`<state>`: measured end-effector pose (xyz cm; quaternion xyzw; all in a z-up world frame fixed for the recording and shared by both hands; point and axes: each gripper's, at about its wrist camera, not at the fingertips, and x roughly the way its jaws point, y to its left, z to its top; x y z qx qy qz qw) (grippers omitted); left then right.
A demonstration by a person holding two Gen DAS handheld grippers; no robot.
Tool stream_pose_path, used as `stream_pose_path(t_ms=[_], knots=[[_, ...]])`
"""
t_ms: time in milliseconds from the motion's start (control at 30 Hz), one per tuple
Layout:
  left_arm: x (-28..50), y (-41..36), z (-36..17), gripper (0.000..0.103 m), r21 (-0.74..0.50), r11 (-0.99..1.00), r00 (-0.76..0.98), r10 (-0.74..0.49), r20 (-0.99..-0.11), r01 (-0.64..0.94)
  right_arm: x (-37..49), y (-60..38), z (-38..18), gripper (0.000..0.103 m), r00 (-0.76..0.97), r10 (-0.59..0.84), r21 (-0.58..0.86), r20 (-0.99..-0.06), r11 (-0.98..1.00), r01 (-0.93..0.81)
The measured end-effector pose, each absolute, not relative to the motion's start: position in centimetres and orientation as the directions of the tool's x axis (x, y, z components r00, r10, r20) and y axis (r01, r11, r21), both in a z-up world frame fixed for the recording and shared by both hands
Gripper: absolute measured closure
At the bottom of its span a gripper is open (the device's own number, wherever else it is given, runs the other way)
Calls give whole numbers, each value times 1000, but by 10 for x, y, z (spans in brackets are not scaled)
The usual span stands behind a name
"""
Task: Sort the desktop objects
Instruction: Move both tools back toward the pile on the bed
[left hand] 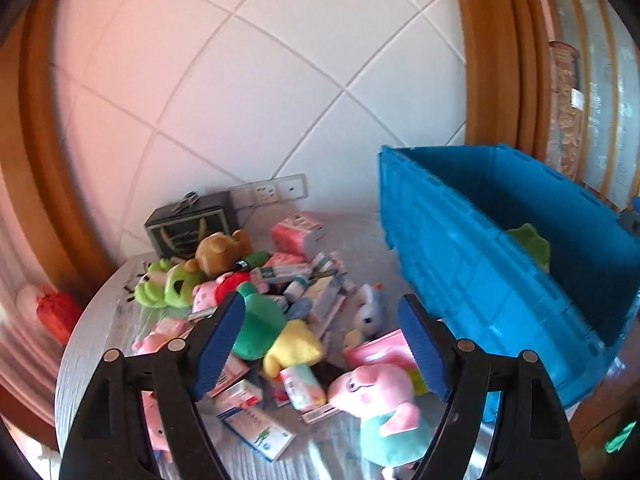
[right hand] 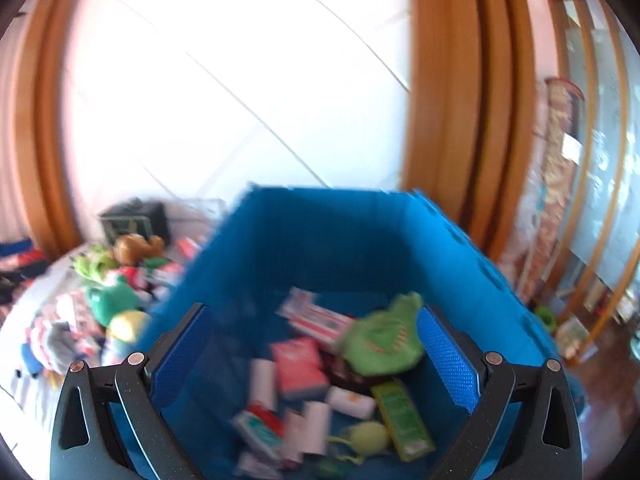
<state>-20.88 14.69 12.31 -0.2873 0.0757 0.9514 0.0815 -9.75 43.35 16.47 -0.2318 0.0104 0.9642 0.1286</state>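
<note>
A heap of plush toys and small boxes covers the round table [left hand: 100, 320]: a green and yellow plush [left hand: 264, 324], a pink pig plush [left hand: 380, 396], a brown bear [left hand: 220, 252], a green frog [left hand: 168, 288]. My left gripper [left hand: 324, 344] hovers open above the heap, nothing between its blue pads. A blue crate [left hand: 460, 264] stands to the right. In the right wrist view my right gripper [right hand: 316, 360] is wide open over the blue crate [right hand: 320, 240], which holds a green plush [right hand: 380, 340], a pink pack [right hand: 300, 364] and several boxes. Nothing is held.
A dark box [left hand: 188, 224] stands at the back of the table by a wall socket [left hand: 272, 190]. A wooden door frame [left hand: 492, 60] rises behind the crate. A red item [left hand: 56, 312] lies off the table's left side.
</note>
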Motion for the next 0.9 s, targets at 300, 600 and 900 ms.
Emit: stream_pose_path(t_ms=[300, 600, 900], knots=[[-215, 33, 47, 24, 57, -998, -736, -10, -677, -39, -114, 322, 174, 0, -916, 111, -24, -386, -994, -111], [-218, -10, -29, 24, -10, -1000, -584, 21, -811, -23, -154, 222, 140, 0, -894, -32, 2, -447, -999, 34], [-226, -16, -72, 24, -35, -999, -506, 44, -862, -27, -204, 179, 34, 0, -762, -20, 16, -647, -1000, 13]])
